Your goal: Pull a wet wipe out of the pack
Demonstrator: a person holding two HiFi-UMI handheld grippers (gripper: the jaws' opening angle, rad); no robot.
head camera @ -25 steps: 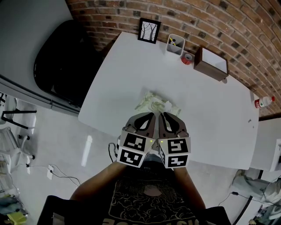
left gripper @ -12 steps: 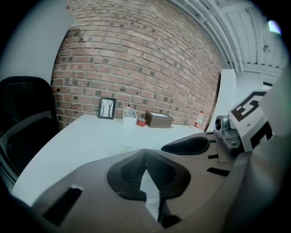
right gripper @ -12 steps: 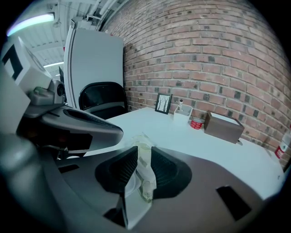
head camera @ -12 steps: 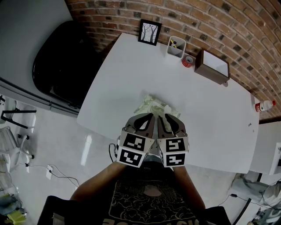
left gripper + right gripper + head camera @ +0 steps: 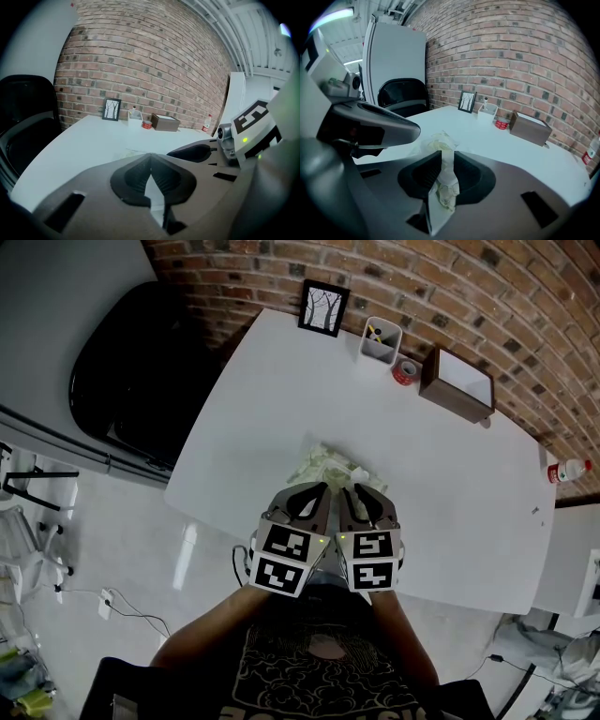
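My right gripper (image 5: 443, 158) clamps the wet wipe (image 5: 448, 187). My left gripper (image 5: 150, 164) is closed, empty. The wipe appears joined to the pack (image 5: 325, 463) at 12 o'clock; extraction is incomplete.

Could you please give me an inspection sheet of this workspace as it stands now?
Surface: white table, no spills seen.
Job's things: wipe pack, crumpled, lying just ahead of both claws.
Clutter: picture frame, white holder, red tape roll and brown box along the far edge; bottle at far right.
Grippers: left claw shut, nothing in it; right claw shut on pale material of the wipe pack, wipe or wrapper unclear.
Cables: cable on the floor, left.
Surroundings: brick wall, black chair.
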